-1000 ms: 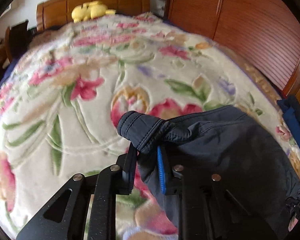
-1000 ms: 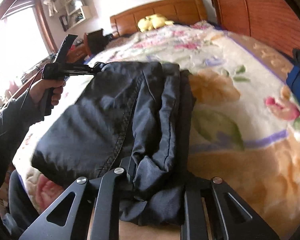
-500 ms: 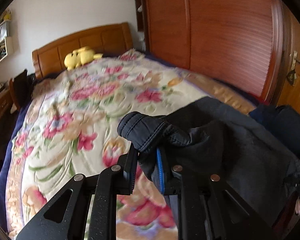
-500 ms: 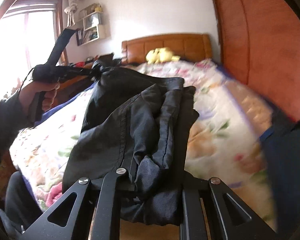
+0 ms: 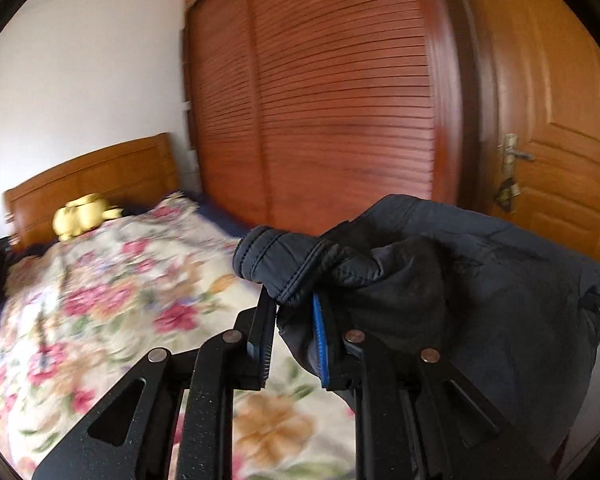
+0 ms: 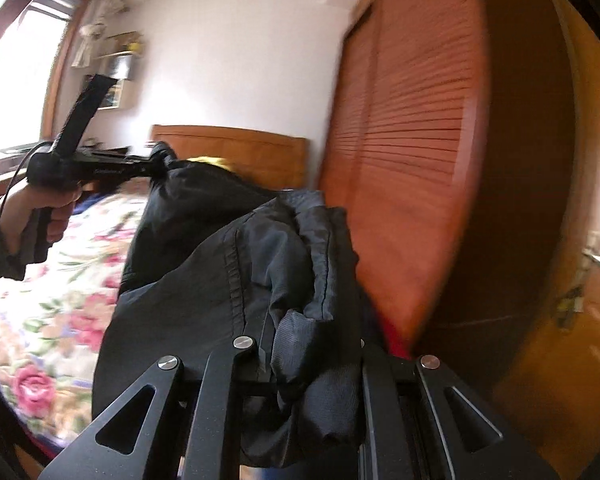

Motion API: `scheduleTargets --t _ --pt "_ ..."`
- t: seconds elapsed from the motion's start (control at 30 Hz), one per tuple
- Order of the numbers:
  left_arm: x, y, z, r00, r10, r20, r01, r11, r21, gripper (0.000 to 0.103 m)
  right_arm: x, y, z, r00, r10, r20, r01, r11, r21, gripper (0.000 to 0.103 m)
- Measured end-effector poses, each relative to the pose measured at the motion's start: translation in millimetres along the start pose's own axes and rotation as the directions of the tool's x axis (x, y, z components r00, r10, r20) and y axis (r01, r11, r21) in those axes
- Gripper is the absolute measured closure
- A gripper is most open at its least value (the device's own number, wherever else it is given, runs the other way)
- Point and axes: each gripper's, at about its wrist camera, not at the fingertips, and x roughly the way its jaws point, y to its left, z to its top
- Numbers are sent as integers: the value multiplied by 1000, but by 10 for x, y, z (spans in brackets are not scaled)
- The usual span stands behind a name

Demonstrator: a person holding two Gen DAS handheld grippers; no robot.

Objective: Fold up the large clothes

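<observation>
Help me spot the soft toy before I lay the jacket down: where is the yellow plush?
In the left wrist view the yellow plush sits far left, at the head of the floral bedspread, right against the wooden headboard.

place: home bedroom; signs: bed (image 5: 100, 320); headboard (image 5: 100, 176); louvred wardrobe (image 5: 320, 120)

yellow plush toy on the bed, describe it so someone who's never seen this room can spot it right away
Start at the bed with the floral blanket and follow it to the wooden headboard at the far end. The yellow plush toy lies on the bedding just before that headboard. It is the only plain yellow thing there, against pink flowers and brown wood.
</observation>
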Motion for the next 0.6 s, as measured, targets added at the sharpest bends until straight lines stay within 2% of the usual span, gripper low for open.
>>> scheduleTargets --t 0.13,0.23,0.3,0.4,0.47,0.53,0.6 --pt "402 -459 2 996 -78 -34 78 997 3 84 -47 -620 -213 993 -103 -54 106 993 58 90" --pt "782 -810 -251 987 -127 -102 132 991 40 84 110 -988 -566 982 -125 -143 143 982 125 89" --pt "1046 -965 -479 981 -128 -149 139 988 64 84 266 -1131 -855 967 -139 -214 172 974 145 89" --pt "1238 -1100 -779 976 -76 -205 94 992 80 82 448 -1230 -1232 945 -149 -290 202 966 159 89" --pt "1219 -1127 -894 980 -42 -196 67 990 122 77 490 -1290 -1343 939 -163 -304 218 963 156 88" --pt "1160 -1145 -944 982 -49 -183 78 985 155 74 584 -1246 -1330 930 -181 -320 239 959 151 87" --pt "1079 -1166 -957 983 -53 -176 89 976 199 67 658 -1230 -1328 922 -188 -338 253 954 161 86"
